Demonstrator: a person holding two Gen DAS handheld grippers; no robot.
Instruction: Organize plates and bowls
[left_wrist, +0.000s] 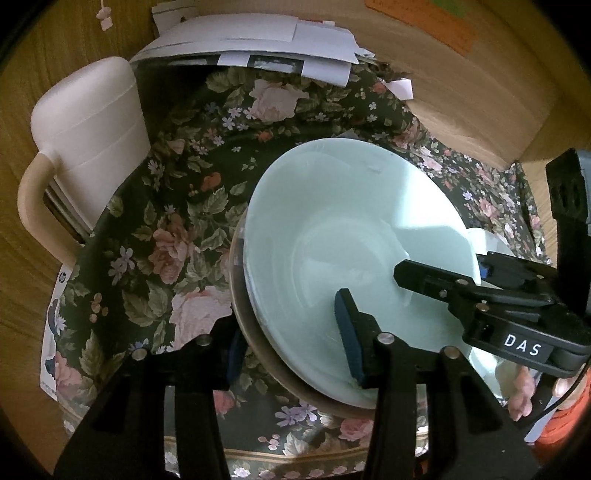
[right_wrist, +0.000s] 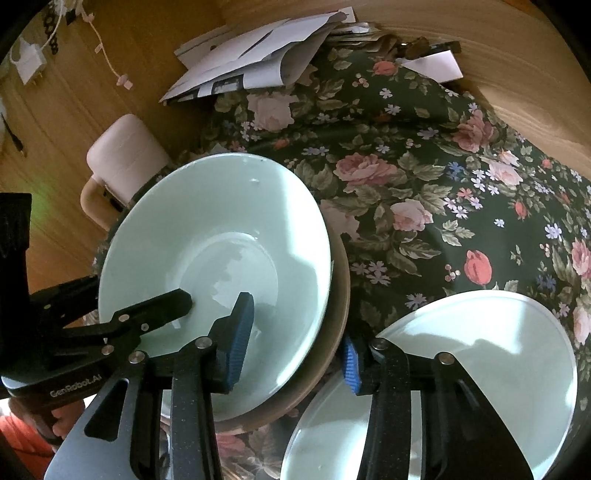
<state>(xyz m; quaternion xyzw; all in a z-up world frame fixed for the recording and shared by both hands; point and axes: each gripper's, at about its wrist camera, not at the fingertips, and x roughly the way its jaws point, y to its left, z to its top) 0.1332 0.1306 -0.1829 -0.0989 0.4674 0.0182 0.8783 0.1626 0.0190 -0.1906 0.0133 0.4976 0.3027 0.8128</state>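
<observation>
Straddling bowl (left_wrist: 354, 251) rim, both tongs (left_wrist: 291, 343) (right_wrist: 295, 339) spread | risk: bowl slides off brown plate (right_wrist: 332, 354) if nudged

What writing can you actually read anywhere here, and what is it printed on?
"DAS": white label on the right claw.
"GenRobot.AI": pale lettering on the left claw.
Orange card on the wooden wall: print too blurred to read.
Paper under the floral cloth: logo and text too small to read.
</observation>
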